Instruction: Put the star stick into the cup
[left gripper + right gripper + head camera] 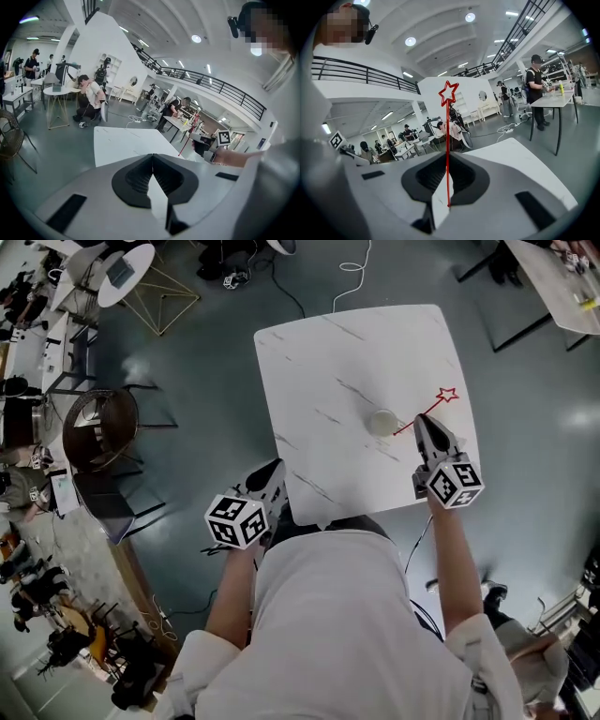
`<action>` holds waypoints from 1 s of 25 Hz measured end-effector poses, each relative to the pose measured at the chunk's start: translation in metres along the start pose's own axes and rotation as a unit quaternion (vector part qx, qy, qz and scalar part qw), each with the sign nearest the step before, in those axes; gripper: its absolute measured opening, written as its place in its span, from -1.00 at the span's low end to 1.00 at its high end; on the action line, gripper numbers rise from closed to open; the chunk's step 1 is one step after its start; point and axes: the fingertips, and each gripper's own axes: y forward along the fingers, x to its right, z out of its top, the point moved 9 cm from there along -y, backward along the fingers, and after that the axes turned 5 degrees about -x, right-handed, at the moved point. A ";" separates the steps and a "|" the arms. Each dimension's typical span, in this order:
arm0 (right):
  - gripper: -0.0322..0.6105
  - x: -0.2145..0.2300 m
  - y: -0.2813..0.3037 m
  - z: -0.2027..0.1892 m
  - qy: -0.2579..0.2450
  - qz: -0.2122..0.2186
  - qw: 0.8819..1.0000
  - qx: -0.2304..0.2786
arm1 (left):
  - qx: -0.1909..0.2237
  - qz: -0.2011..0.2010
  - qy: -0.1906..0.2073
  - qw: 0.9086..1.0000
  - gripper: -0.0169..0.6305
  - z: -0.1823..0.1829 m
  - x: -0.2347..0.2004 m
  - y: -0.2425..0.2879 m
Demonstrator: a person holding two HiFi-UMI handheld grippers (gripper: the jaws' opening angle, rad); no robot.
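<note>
Hard to see: the cup (382,422) is pale on the white table (328,352), so its rim is barely distinct, and it shows in the head view only. The person's body (347,634) cuts off the table's near edge. From above I cannot tell whether the star stick (405,426) touches the tabletop.

Right gripper (422,421): the jaws are closed on the stick's thin red shaft. Its own view shows the shaft running up from between the jaws to the open star outline at the top. In the head view the stick lies slantwise over the table's right part, plain end just beside the cup, star end toward the right edge. The stick is outside the cup.

Left gripper (272,472): jaws together with nothing between them. It hangs beside the table's near-left corner, over the floor (187,362).

Room: the cup stands well in from every edge. The chairs (103,427) are well apart to the left, and a white cable (352,277) lies on the floor past the far edge.

Only the left gripper view shows the stick side-on, tilted, near the table's right edge.
</note>
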 end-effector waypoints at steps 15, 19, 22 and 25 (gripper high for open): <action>-0.79 0.018 0.053 -0.050 -0.001 -0.068 0.997 -0.039 | -0.053 -0.034 0.015 0.998 -0.91 0.001 -0.036 0.035; -0.79 0.027 0.059 -0.063 0.004 -0.085 0.995 -0.050 | -0.064 -0.036 0.015 0.997 -0.91 -0.003 -0.036 0.043; -0.79 0.029 0.070 -0.073 0.006 -0.087 0.994 -0.061 | -0.068 -0.035 0.012 0.997 -0.91 -0.004 -0.041 0.046; -0.79 0.032 0.077 -0.085 0.010 -0.091 0.993 -0.076 | -0.075 -0.033 0.006 0.997 -0.91 -0.010 -0.043 0.050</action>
